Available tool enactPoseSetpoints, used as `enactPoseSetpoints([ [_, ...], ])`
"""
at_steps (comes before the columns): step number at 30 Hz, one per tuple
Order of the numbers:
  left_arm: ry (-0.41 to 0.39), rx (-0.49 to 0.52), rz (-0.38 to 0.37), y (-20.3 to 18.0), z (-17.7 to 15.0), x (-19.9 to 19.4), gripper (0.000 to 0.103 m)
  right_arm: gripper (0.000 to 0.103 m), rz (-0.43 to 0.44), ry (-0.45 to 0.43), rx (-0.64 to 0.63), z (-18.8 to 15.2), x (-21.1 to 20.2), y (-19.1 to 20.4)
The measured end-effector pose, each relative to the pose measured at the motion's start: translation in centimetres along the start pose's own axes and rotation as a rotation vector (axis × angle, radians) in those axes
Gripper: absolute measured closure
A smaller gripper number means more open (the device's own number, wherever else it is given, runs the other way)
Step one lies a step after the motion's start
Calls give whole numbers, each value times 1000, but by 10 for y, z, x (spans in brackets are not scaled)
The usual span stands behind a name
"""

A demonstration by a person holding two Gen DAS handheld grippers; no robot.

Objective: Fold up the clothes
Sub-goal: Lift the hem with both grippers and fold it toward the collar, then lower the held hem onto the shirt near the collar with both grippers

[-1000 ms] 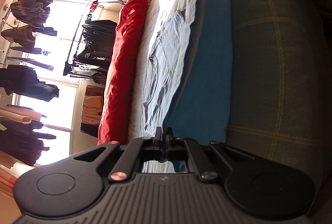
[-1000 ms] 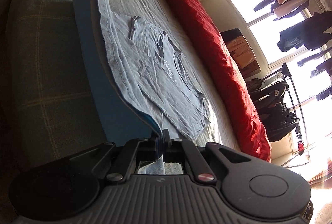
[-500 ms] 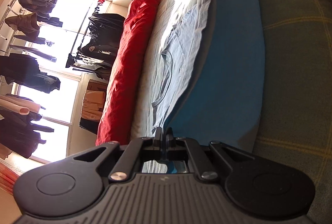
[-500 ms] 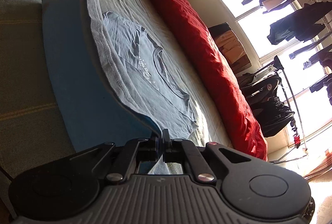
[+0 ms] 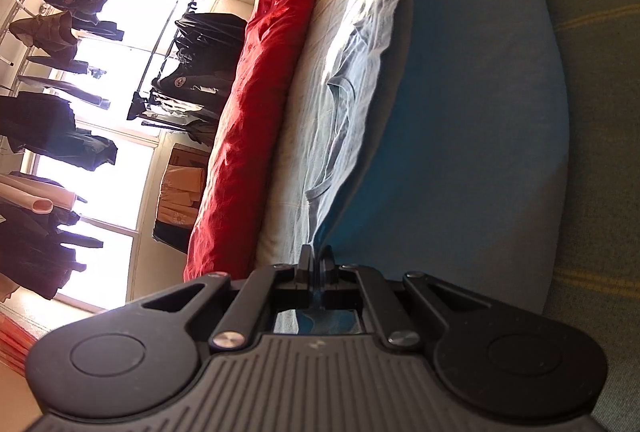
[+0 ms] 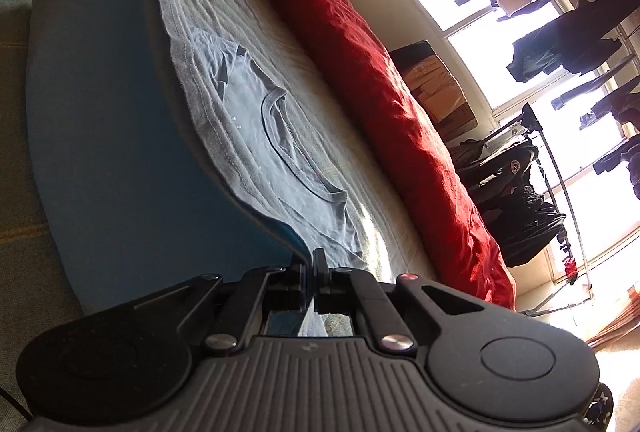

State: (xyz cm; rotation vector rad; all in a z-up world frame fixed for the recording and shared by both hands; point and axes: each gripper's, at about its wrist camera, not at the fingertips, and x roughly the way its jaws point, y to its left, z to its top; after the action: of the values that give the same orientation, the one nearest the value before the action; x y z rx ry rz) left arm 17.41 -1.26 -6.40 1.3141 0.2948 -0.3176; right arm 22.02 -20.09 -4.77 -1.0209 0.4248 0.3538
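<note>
Both claws, left (image 5: 318, 260) and right (image 6: 310, 264), were clenched on the hem corners of a blue T-shirt (image 6: 256, 100), soft and limp, sagging between them over the bed (image 6: 224, 16), collar at two o'clock.

Left tongs (image 5: 317, 264): matte black plastic body, ribbed grooved deck along 6 o'clock edge, round embossed disc at 7 and at 5 o'clock, triangular cut-out beside left disc. Two slim link arms converge toward 12 o'clock, silver screw head at each base. Fingers (image 5: 306, 266) narrow black blades.

Right tongs (image 6: 311, 269): same black build, ribbed deck, silver screws, red dot at 1 o'clock, white star sticker at 4 o'clock corner.
</note>
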Motion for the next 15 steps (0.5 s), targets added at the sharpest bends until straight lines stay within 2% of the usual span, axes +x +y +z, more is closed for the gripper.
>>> enactPoseSetpoints([
  [15, 7, -22, 18, 16, -1, 62, 101, 100, -27, 4, 23, 6, 62, -20],
])
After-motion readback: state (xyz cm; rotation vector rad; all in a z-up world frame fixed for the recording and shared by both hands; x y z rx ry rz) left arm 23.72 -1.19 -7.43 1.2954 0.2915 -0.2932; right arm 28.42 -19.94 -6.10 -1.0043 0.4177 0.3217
